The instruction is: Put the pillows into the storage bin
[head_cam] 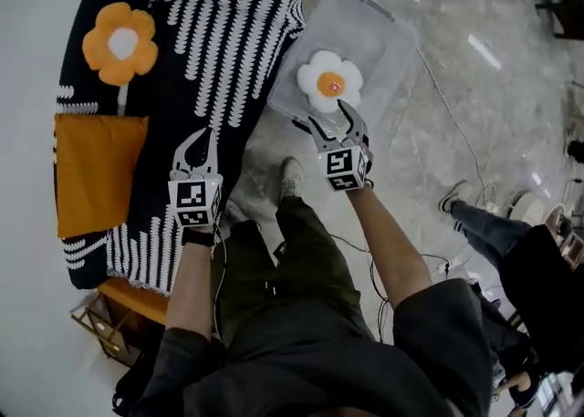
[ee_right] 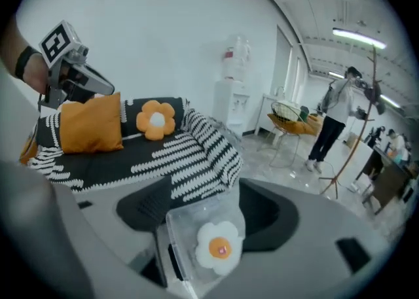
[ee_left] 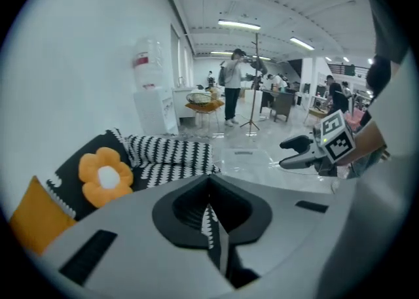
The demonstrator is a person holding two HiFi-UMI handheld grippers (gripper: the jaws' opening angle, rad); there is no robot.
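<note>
A clear storage bin (head_cam: 388,27) stands on the floor to the right of the sofa, with a white flower pillow with an orange centre (head_cam: 330,82) lying in it. My right gripper (head_cam: 326,119) hangs open at the bin's near edge, its tips just short of that pillow (ee_right: 218,246), nothing between them. An orange flower pillow (head_cam: 120,41) and an orange square pillow (head_cam: 96,173) lie on the black-and-white striped sofa cover (head_cam: 224,32). My left gripper (head_cam: 203,141) is shut and empty above the cover's front edge.
My own legs and a shoe (head_cam: 290,173) stand between sofa and bin. Another person's leg (head_cam: 488,228) is at the right, with a thin cable (head_cam: 447,114) on the floor. A wooden crate (head_cam: 96,324) sits by the sofa's near corner. People and chairs stand far off.
</note>
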